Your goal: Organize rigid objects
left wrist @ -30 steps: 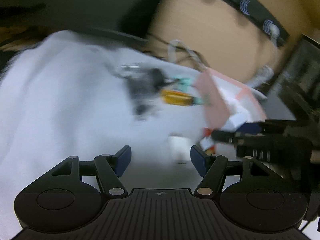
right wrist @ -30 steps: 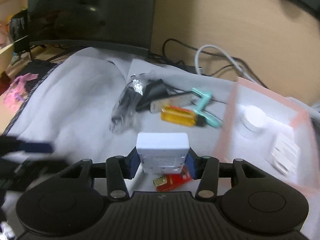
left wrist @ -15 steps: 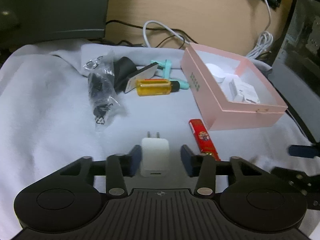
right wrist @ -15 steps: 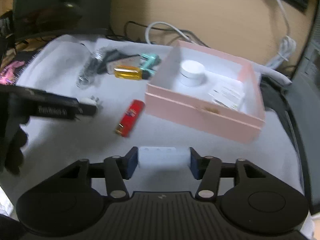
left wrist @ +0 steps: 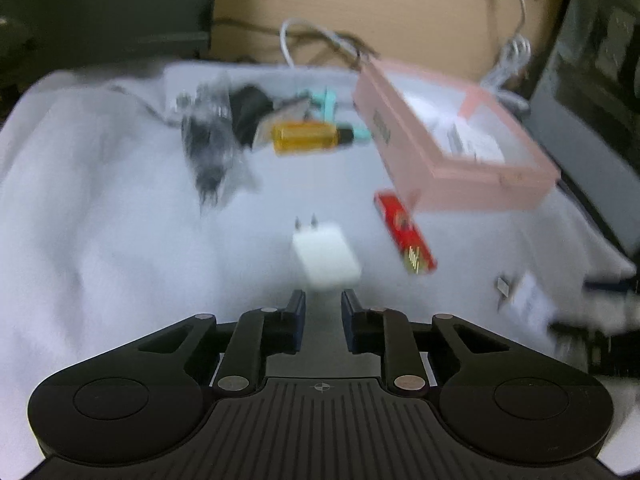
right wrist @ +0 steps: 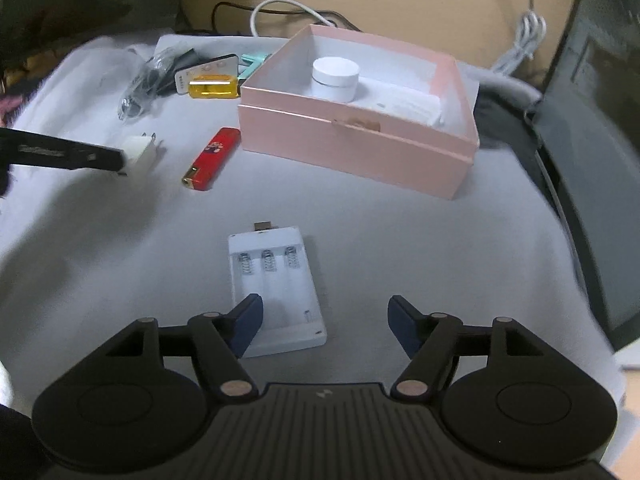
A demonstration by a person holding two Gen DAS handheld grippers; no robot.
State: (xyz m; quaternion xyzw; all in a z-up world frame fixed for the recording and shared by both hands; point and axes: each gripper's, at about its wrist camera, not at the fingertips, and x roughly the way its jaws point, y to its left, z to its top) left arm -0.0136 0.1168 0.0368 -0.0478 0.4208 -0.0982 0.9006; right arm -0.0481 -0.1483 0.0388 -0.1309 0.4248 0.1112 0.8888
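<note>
On the white cloth (right wrist: 400, 220), the battery holder (right wrist: 276, 288) now lies released just ahead of the right gripper (right wrist: 324, 324), whose fingers have spread wide after pinching it 0.5 s ago. The left gripper (left wrist: 323, 316), fingers narrowed but empty, has drawn back from the white charger (left wrist: 326, 256) it straddled. Judging from this, both items remain outside the pink box (right wrist: 360, 140), near the red lighter (right wrist: 212, 158), so sorting is unfinished.

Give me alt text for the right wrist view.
The open right gripper hovers over a white battery holder lying on grey cloth. Beyond sit a red lighter, a pink box holding a white round jar, and the left gripper at a white charger plug.
</note>
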